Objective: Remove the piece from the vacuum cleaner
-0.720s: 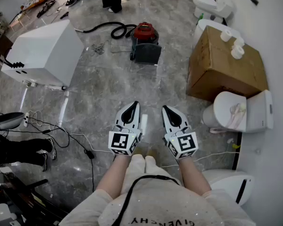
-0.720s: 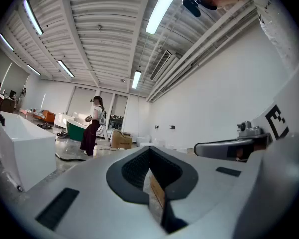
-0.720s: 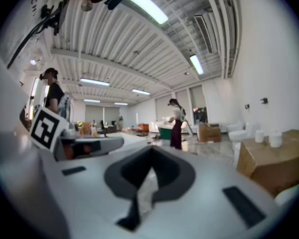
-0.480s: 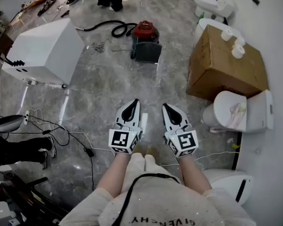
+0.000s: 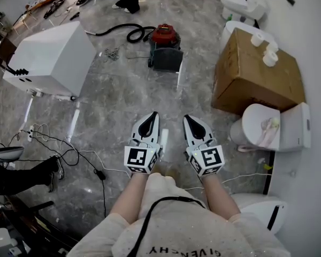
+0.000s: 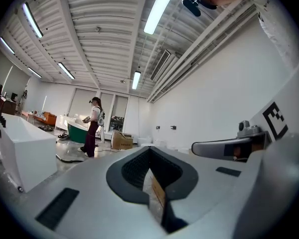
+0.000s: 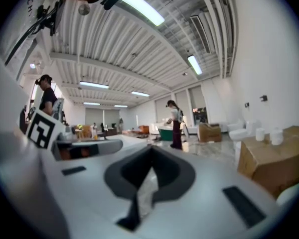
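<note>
Grey marble floor (image 5: 117, 98) separates a person from the red-topped vacuum cleaner (image 5: 164, 46), which stands well ahead, near a cardboard box (image 5: 257, 74). Left gripper (image 5: 152, 118) and right gripper (image 5: 188, 121) are clenched empty (side by side). Closing in before opening the jaws looks sensible.

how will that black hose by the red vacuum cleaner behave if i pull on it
The black hose lies looped on the floor, so it is probably floppy and would uncoil before tightening. It seems joined to the vacuum cleaner, so a hard pull may drag that along.
</note>
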`<action>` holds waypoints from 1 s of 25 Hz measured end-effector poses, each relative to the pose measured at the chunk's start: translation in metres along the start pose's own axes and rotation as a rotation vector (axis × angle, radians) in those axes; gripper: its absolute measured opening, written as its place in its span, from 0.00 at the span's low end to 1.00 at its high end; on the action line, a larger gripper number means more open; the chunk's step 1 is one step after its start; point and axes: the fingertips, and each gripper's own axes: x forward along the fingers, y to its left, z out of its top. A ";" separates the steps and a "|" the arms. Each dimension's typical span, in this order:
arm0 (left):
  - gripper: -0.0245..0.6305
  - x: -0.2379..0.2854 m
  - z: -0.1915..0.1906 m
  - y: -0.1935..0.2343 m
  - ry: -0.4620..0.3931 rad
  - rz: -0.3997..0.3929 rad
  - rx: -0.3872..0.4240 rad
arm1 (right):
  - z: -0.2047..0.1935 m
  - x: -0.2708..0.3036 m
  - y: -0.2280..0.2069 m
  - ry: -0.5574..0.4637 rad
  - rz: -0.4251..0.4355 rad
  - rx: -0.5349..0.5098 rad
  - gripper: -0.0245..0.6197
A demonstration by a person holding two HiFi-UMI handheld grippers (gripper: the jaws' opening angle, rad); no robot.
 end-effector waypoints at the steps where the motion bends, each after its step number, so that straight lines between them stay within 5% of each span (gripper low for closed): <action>1: 0.07 0.000 0.000 -0.001 -0.002 0.001 0.000 | 0.000 0.000 -0.001 -0.003 0.000 0.003 0.06; 13: 0.07 0.027 -0.016 0.015 0.009 0.003 -0.012 | -0.001 0.030 -0.014 -0.028 0.008 0.068 0.06; 25: 0.07 0.118 -0.011 0.094 0.016 -0.023 -0.025 | 0.006 0.137 -0.061 -0.006 -0.048 0.111 0.06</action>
